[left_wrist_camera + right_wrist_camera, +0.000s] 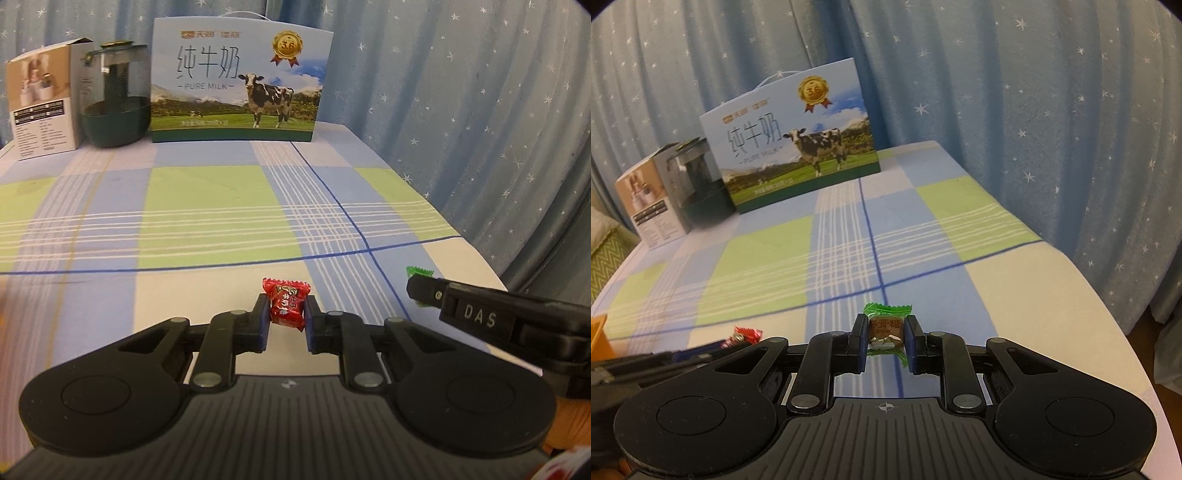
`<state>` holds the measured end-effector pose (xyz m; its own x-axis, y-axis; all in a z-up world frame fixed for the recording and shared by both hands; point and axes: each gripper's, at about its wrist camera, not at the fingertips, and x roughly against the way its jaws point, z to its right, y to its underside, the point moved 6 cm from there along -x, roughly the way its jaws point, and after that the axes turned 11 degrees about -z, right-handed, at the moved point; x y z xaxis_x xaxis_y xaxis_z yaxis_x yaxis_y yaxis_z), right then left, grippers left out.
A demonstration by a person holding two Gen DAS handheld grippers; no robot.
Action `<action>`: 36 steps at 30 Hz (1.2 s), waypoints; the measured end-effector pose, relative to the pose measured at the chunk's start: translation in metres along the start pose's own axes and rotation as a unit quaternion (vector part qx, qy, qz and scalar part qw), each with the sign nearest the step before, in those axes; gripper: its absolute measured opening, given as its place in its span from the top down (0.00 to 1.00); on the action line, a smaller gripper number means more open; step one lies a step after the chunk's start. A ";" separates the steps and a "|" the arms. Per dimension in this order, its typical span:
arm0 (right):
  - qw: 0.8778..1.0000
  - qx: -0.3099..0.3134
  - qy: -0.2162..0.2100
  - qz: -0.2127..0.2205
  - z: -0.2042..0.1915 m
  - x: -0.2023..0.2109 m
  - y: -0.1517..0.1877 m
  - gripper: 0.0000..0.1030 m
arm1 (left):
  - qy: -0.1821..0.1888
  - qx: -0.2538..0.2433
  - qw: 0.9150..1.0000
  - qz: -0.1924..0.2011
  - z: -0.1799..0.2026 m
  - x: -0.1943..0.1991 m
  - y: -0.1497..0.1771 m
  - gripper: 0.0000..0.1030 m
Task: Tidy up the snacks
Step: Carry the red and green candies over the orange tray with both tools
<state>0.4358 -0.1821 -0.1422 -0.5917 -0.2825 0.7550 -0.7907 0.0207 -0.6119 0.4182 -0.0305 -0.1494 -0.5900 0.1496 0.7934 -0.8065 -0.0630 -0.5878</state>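
Far left of the milk gift box [236, 79], against the starred blue curtain [461, 110], stands a small printed carton [40, 107], and between the two sits a dark green lidded container [116, 98]. All three line the back edge of the table, which probably keeps the checked tablecloth [207, 206] in front of the milk gift box free as a working area.

Well in front of the milk gift box, near the table's front edge, the left gripper [287, 314] pinches a red wrapped candy [286, 304]. Its blue pads press on the wrapper's two sides, and the twisted end sticks out ahead. That side grip likely keeps the small sweet from slipping while it is carried.

To the right of it, also well in front of the milk gift box, the right gripper [886, 338] is clamped on a green wrapped candy [886, 330]. The pads squeeze the brown label panel, and green frills show above and below.

Holding one sweet in each gripper suggests the person means to sort both at once. An orange edge [598, 336] shows at the far left of the right wrist view; what it belongs to cannot be told.
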 end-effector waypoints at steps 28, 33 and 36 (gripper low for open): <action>1.000 0.025 -0.017 -0.003 -0.083 0.161 0.133 0.80 | 0.002 0.030 1.000 0.009 -0.027 0.191 0.134 0.84; 1.000 0.024 -0.011 -0.005 -0.091 0.188 0.157 0.80 | -0.001 0.024 1.000 0.016 -0.027 0.222 0.155 0.84; 1.000 0.026 -0.013 -0.008 -0.097 0.201 0.170 0.80 | -0.002 0.017 1.000 0.021 -0.025 0.238 0.165 0.84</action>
<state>0.1673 -0.1422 -0.0712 -0.5742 -0.3064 0.7592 -0.7905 -0.0340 -0.6116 0.1459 0.0194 -0.0609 -0.6237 0.1429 0.7685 -0.7816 -0.1027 -0.6152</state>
